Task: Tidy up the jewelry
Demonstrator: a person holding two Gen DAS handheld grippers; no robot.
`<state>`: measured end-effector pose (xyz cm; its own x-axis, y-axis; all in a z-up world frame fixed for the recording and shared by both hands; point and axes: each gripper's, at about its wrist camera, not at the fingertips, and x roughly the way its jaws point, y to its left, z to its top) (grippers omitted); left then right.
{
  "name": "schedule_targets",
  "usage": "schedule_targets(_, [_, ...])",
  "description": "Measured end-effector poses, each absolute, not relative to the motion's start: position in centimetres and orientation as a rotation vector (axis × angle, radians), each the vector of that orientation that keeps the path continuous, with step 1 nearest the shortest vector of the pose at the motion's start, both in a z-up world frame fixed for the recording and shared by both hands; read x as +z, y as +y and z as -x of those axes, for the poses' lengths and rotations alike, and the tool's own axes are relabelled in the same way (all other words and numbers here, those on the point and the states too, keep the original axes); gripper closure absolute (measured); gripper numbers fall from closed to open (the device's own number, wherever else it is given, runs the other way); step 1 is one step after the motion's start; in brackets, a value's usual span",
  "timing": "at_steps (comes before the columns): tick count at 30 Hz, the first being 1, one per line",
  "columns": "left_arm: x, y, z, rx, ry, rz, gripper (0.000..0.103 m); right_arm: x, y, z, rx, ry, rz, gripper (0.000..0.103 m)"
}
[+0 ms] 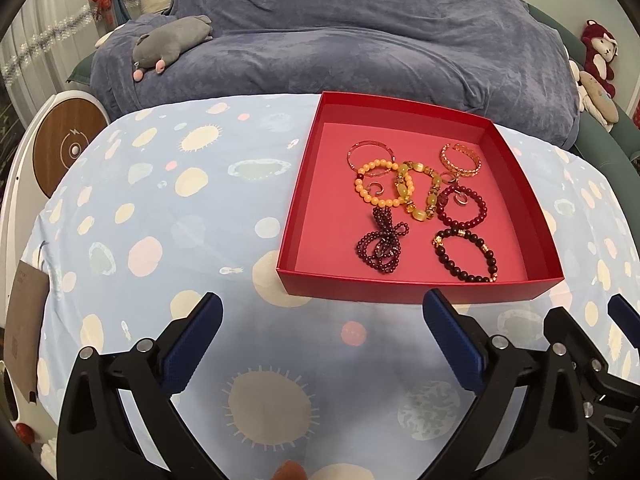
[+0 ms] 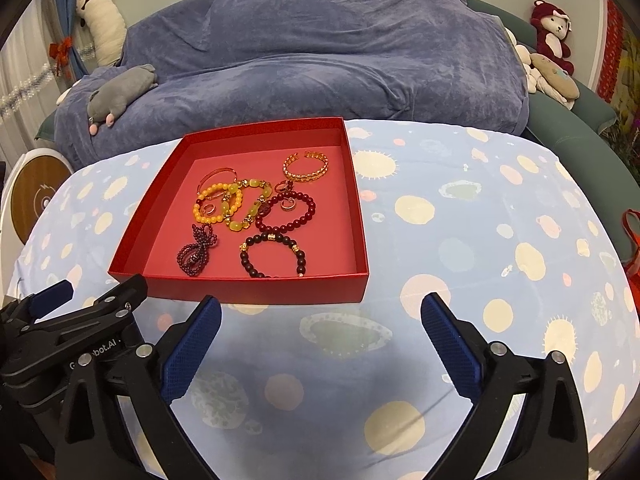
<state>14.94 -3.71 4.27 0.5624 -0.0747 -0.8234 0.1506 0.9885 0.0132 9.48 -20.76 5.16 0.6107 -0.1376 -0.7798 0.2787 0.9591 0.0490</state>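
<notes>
**Jewelry lot in red tray: all pieces inside, none gripped**

Contents. The red tray (image 1: pixel 416 286) holds the whole visible lot. Landmark: the yellow-green bead bracelet (image 1: pixel 416 194) at the middle of the cluster.
- Orange bead bracelet (image 1: pixel 378 186): touching the landmark on its left, with a small ring (image 1: pixel 376 189) lying inside its loop.
- Thin pink bangle (image 1: pixel 370 152): behind the orange one, overlapping it.
- Gold open cuff (image 1: pixel 460 160): behind and right of the landmark, apart from it.
- Dark red bead bracelet (image 1: pixel 460 208): just right of the landmark, a ring inside its loop.
- Purple bead strand (image 1: pixel 380 246): in front and left, bunched in a knot-like coil.
- Black bead bracelet (image 1: pixel 466 256): in front and right, nearest the tray's front wall, lying alone.

Progress, as a judgement. Every piece seen already sits in the tray, and none lies on the spotted cloth (image 1: pixel 160 220). The middle items overlap and tangle, so separating or laying them out likely remains.

Grippers. The left gripper (image 1: pixel 324 322) is spread wide and holds nothing; the tray lies ahead and to its right. The right gripper (image 2: pixel 320 322) is equally wide and empty; the tray lies ahead and to its left. Both hover over the cloth, short of the tray's front wall, well apart from the landmark.
</notes>
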Motion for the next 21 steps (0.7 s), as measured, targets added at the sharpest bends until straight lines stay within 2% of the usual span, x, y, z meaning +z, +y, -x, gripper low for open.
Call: schedule_targets(21, [3.94,-4.01,-15.02,-0.12,0.968,-0.107,0.007,5.22,-20.62,-9.66,-0.242,0.89,-0.174,0.007])
